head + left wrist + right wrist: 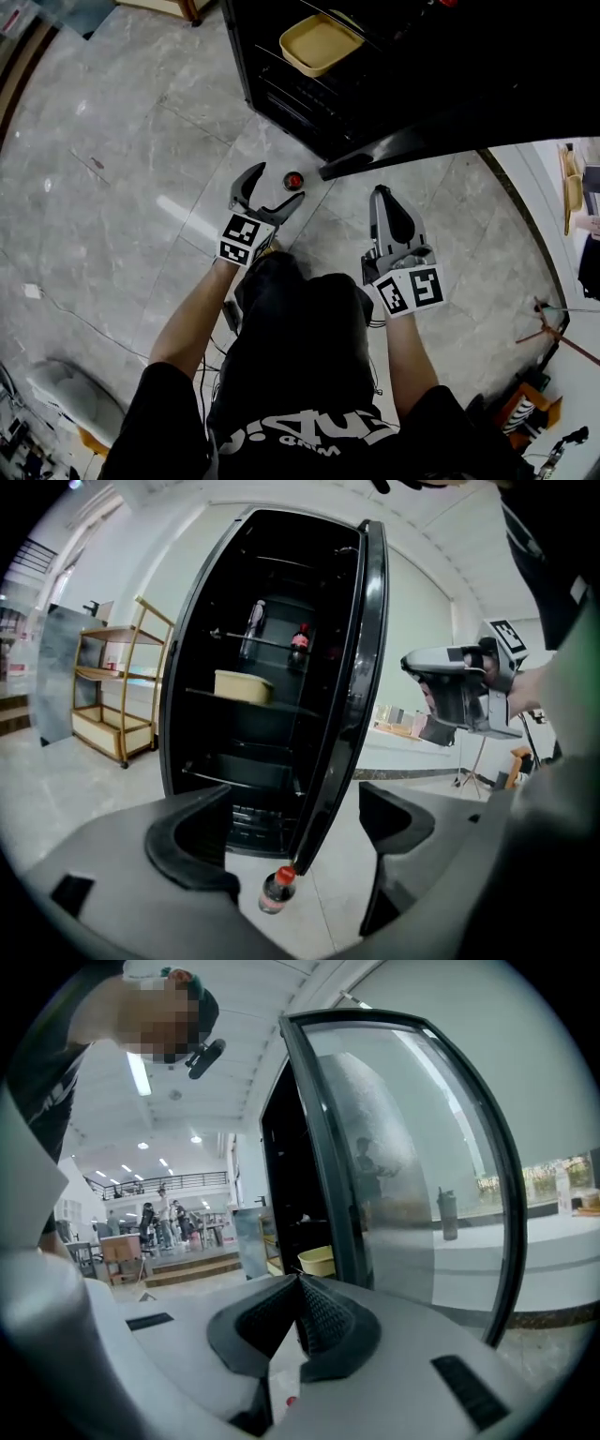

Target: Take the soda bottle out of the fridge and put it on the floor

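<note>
The soda bottle (293, 180), dark with a red cap, stands upright on the grey floor just in front of the open fridge door's lower corner. My left gripper (279, 185) is open and empty, its jaws apart on either side of the bottle without touching it. In the left gripper view the bottle (277, 892) shows low between the spread fingers (192, 841). To the right, my right gripper (381, 194) is shut on nothing and held near the door edge; its jaws (298, 1283) meet at the tips. The bottle's red cap (291, 1401) peeks out below them.
The black fridge (234, 752) stands open, its glass door (347, 677) swung out between the grippers. A yellow tub (320, 43) sits on a shelf, with two bottles (300, 644) on the shelf above. A wooden cart (108, 691) stands left of the fridge.
</note>
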`<state>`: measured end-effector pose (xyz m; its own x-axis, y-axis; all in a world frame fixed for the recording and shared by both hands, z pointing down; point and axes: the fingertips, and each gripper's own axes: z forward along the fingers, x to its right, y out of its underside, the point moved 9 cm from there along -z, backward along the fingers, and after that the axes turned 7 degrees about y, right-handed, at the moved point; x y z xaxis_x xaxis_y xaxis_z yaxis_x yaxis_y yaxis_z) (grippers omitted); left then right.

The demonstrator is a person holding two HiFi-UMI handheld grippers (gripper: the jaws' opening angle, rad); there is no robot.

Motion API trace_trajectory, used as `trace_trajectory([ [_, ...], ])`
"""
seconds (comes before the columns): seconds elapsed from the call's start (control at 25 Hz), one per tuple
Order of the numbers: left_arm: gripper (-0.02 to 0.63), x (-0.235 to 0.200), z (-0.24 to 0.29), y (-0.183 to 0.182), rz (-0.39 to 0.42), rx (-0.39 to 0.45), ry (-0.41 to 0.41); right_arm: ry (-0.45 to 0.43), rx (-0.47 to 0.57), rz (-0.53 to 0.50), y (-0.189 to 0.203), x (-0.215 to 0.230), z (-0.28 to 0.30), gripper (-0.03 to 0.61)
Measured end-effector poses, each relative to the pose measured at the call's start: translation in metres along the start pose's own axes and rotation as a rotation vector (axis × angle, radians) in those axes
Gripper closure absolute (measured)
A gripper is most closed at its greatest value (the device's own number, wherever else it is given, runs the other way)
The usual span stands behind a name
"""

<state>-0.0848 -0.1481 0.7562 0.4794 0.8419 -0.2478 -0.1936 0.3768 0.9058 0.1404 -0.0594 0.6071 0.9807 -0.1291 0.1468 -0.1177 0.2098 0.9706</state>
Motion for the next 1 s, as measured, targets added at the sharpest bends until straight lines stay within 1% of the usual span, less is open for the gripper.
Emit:
trace_trajectory([
  [0.28,0.199,0.044,-0.079,-0.137,-0.005,-0.043,0.024,-0.037,-0.085,0.030,-0.131,-0.048,-0.032,0.555],
  [0.44,0.199,0.064,-0.119,-0.214,-0.007,0.001,0.007,-0.038,-0.117,0.041,-0.193,-0.068,-0.050,0.555],
  [0.56,0.199,0.079,-0.144,-0.264,-0.002,0.029,0.011,-0.035,-0.126,0.035,-0.235,-0.078,-0.059,0.555],
  [0.68,0.199,0.096,-0.163,-0.305,-0.007,0.062,0.031,-0.031,-0.119,0.022,-0.271,-0.085,-0.068,0.555],
  [0.76,0.199,0.105,-0.171,-0.325,0.000,0.078,0.044,-0.028,-0.102,0.020,-0.289,-0.087,-0.073,0.555],
  [0.92,0.200,0.121,-0.179,-0.349,0.008,0.073,0.070,-0.026,-0.091,0.036,-0.307,-0.089,-0.084,0.555],
  [1.0,0.214,0.128,-0.181,-0.360,-0.001,0.072,0.077,-0.039,-0.095,0.037,-0.311,-0.089,-0.085,0.555],
])
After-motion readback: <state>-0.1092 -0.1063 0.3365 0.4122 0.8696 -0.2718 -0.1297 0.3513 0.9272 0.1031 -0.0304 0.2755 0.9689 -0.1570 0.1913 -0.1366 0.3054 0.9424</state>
